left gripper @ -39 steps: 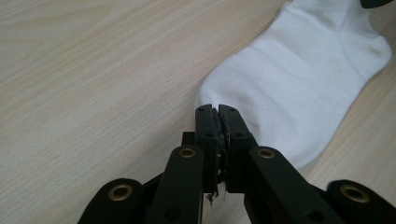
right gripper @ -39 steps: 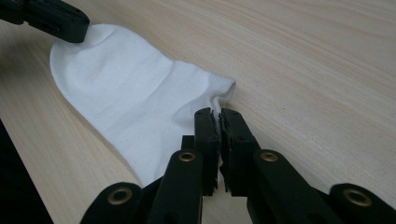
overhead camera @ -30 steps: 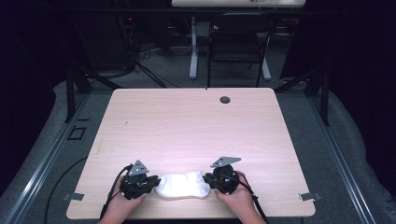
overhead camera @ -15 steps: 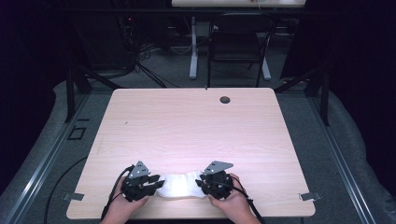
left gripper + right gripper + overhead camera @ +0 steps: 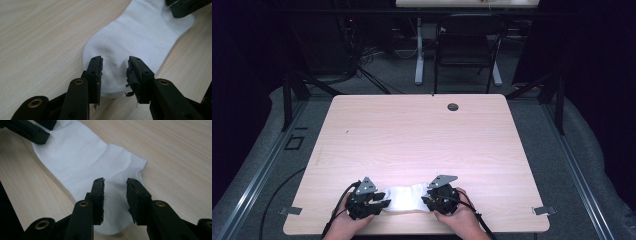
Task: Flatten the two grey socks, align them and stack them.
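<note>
White sock (image 5: 403, 197) now bunched shorter, hand-held gripper (image 5: 374, 202) jaws just opening

A pale wooden table (image 5: 422, 135) stands on grey carpet (image 5: 557, 150). Behind it, in a dim room, stand a dark chair (image 5: 464, 50) and tangled cables (image 5: 362, 65).

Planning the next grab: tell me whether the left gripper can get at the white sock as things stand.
Probably yes. The left gripper sits at one end of the white sock, its jaws just opened with cloth between them and nothing in the way.
</note>
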The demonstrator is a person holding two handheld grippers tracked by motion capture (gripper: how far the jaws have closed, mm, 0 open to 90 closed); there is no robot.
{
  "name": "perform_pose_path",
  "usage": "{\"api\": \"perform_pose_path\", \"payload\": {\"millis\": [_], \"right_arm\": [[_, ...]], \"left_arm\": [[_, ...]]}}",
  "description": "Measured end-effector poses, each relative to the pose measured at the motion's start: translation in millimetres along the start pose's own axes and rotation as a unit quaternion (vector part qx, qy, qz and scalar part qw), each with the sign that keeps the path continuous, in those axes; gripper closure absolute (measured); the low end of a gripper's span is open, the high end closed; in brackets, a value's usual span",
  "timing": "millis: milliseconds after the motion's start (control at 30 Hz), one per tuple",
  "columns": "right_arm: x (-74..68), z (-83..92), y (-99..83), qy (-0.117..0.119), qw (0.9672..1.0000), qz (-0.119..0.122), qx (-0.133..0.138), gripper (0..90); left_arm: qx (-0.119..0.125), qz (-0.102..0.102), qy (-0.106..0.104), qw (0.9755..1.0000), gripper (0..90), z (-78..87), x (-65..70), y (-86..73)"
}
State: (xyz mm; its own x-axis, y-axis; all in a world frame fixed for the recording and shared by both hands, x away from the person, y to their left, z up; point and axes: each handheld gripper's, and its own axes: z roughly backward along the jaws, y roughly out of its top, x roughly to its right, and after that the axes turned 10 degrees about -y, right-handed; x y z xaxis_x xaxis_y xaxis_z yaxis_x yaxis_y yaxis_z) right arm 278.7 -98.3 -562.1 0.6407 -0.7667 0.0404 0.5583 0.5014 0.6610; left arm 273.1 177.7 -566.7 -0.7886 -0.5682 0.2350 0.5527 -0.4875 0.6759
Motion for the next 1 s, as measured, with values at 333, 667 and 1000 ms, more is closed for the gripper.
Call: {"api": "perform_pose_path", "payload": {"millis": [333, 667, 1000], "right_arm": [[3.1, -5.0, -4.2, 0.009, 0.9999, -0.011, -0.006, 68.7], [6.7, -7.1, -3.5, 0.009, 0.9997, -0.022, -0.004, 68.2], [10.1, -10.8, -1.6, 0.001, 0.9996, -0.027, 0.004, 67.1]], "left_arm": [[-0.002, -0.003, -0.001, 1.0000, 62.4, -3.5, -0.8, -3.8], [0.016, 0.000, -0.005, 0.9999, 59.9, -6.2, -7.7, -3.1], [0.030, 0.010, -0.003, 0.9995, 58.9, -10.1, -17.3, 1.7]]}}
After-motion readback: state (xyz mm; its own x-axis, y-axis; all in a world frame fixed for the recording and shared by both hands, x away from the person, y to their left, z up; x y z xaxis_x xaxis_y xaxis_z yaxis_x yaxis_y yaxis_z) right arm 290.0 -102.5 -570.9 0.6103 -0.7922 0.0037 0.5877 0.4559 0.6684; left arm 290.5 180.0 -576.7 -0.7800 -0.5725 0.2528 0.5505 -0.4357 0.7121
